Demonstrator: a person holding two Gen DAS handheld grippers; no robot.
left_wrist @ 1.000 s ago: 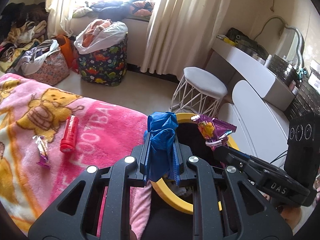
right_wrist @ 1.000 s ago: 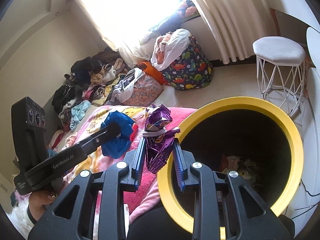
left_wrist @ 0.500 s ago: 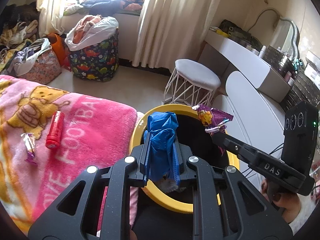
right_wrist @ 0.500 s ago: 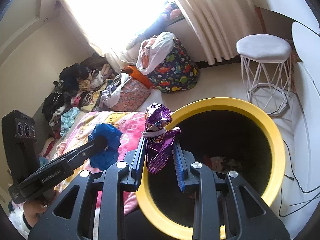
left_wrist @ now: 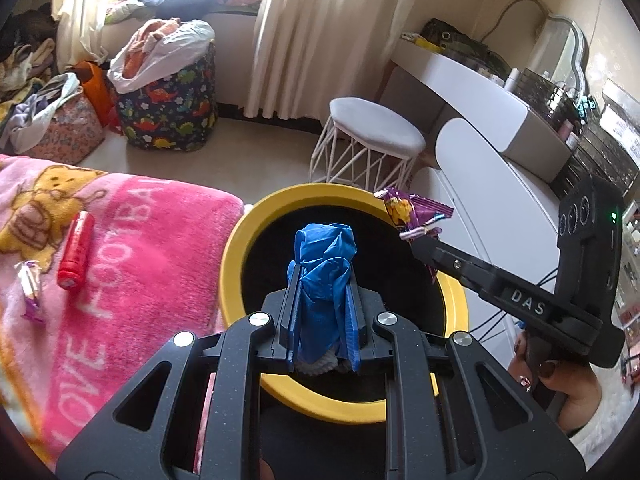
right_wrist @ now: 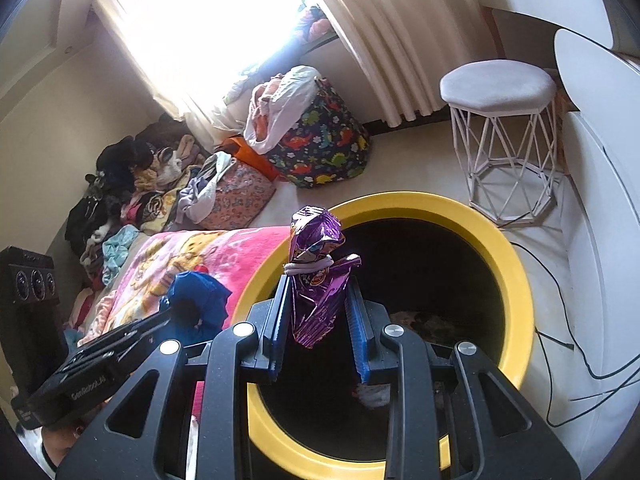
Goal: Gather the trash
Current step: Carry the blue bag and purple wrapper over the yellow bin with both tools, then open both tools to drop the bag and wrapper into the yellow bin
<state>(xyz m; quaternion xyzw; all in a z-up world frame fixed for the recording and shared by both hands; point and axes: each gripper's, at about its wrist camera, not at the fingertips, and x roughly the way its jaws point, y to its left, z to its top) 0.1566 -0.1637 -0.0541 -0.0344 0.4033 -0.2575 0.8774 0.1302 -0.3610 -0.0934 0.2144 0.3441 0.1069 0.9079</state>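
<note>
A crumpled blue plastic bag [left_wrist: 325, 276] sits clamped between the left gripper's [left_wrist: 323, 304] fingers, above the dark mouth of a yellow-rimmed bin [left_wrist: 240, 248]. Beside it, the right gripper [right_wrist: 318, 304] has its fingers closed on a purple snack wrapper [right_wrist: 316, 276], also over the bin. On the pink blanket [left_wrist: 132, 264] left of the bin lie a red tube [left_wrist: 76, 254] and a small candy wrapper [left_wrist: 29, 288], close together.

White stool [left_wrist: 376, 132] — dinosaur-print basket [left_wrist: 168, 108].
</note>
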